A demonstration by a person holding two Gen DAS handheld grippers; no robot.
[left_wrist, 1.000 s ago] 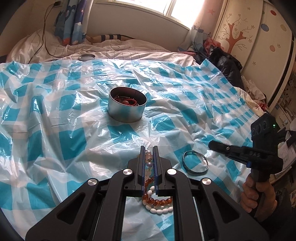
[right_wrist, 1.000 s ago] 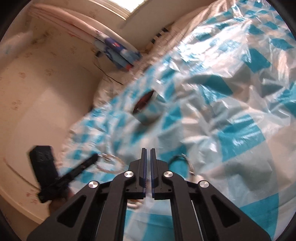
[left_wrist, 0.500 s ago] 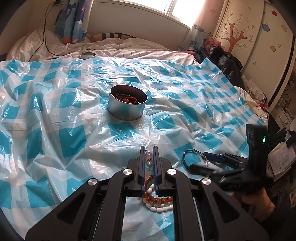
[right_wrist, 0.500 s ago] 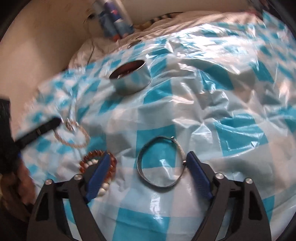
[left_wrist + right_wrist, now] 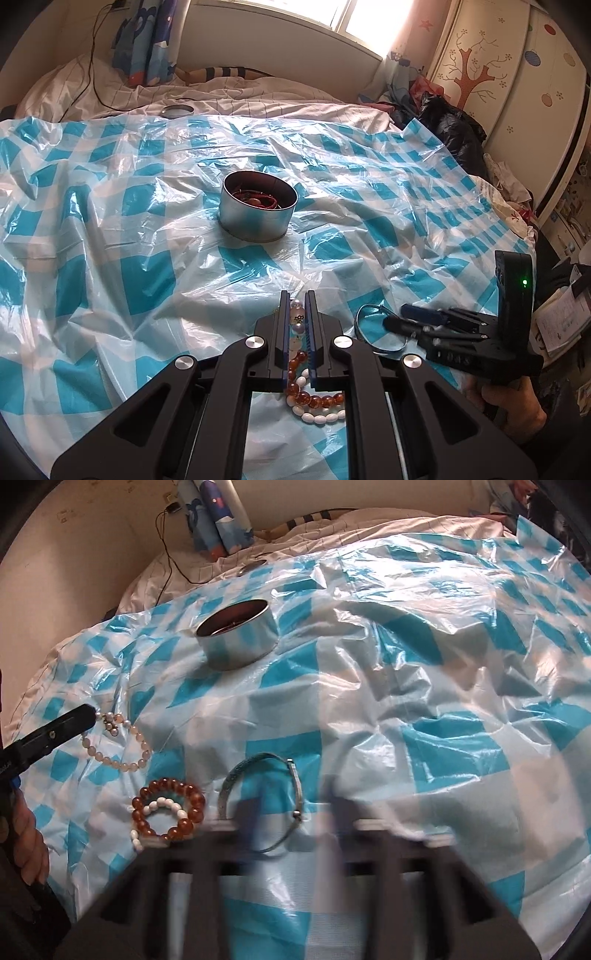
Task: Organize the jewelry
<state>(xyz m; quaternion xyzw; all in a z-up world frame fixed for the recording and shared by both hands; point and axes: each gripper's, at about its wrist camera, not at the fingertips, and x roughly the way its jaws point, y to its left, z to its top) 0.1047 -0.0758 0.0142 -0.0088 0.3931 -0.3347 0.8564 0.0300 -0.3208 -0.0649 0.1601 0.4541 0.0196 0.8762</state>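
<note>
My left gripper (image 5: 297,314) is shut on a pale bead bracelet (image 5: 118,751) that lies on the blue-checked plastic sheet (image 5: 110,221). Just behind its fingers lie an amber bead bracelet (image 5: 314,400) and a white bead bracelet (image 5: 319,418). My right gripper (image 5: 291,808), blurred, is down at a silver bangle (image 5: 231,779). Its jaws are closing, with the bangle's clasp side between them and not visibly pressed. A round metal tin (image 5: 258,218) holding red jewelry stands farther back in the middle of the sheet.
The sheet covers a bed and is wrinkled all over. A round metal lid (image 5: 178,110) lies on the bedding beyond the sheet. A black bag (image 5: 450,125) and a wardrobe (image 5: 517,74) stand at the right. A hand (image 5: 517,406) holds the right gripper.
The right gripper rolled, came down over the silver bangle, opened wide, then narrowed around its clasp side. The left gripper stayed shut on the pale bracelet without moving.
</note>
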